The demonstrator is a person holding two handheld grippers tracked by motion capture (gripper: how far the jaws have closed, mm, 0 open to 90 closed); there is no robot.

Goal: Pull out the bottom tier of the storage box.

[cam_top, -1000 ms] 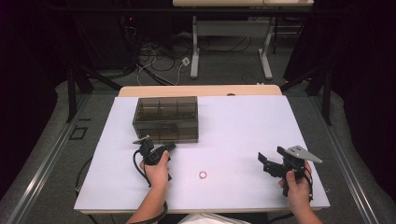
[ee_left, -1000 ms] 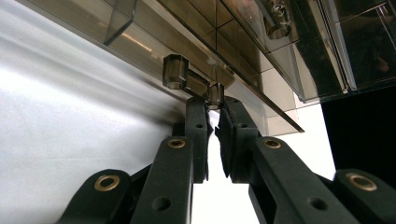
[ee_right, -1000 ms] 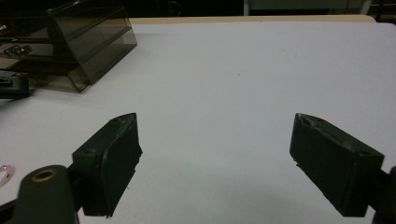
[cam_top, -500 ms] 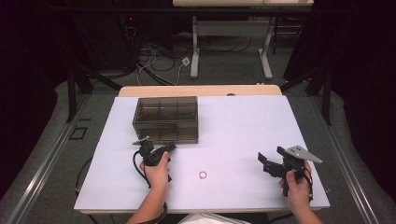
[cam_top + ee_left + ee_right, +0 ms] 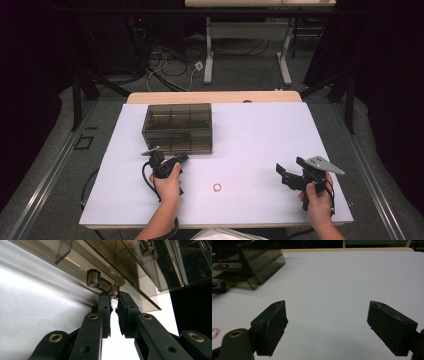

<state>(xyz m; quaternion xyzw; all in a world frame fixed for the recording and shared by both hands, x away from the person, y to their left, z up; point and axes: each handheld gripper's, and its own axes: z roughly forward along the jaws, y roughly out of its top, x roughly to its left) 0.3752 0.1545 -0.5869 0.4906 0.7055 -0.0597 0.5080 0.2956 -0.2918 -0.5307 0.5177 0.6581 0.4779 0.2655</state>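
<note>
High view: smoked plastic drawer box (image 5: 178, 128) toward the back left of the white table (image 5: 260, 130), drawers seemingly all pushed in. Left gripper (image 5: 181, 158) right at the box's front lower edge, held low. Small pink ring (image 5: 217, 187) alone on the bare table, between the two hands, nearer the person's side. Right gripper (image 5: 286, 176) well apart from both, raised off the surface, pointing left.

Left gripper view: jaws narrowed to a slim gap, tips against one small drawer knob (image 5: 114, 290) of the box (image 5: 120, 257), a second knob (image 5: 93, 278) just beside it. Whether pinched tight or merely touching, impossible to tell. Small objects dimly visible inside an upper drawer.

Right gripper view: jaws spread wide, nothing between them, only bare table (image 5: 342, 277) ahead. Box (image 5: 257, 262) off to the upper left, edge of the ring (image 5: 214, 333) at the far left border.

Progress, as a judgement: early stage. Knob reached, drawer not yet pulled out, ring not yet picked up. Left to do, probably: slide the drawer open, lift the ring with the free gripper, drop it inside, close up.
</note>
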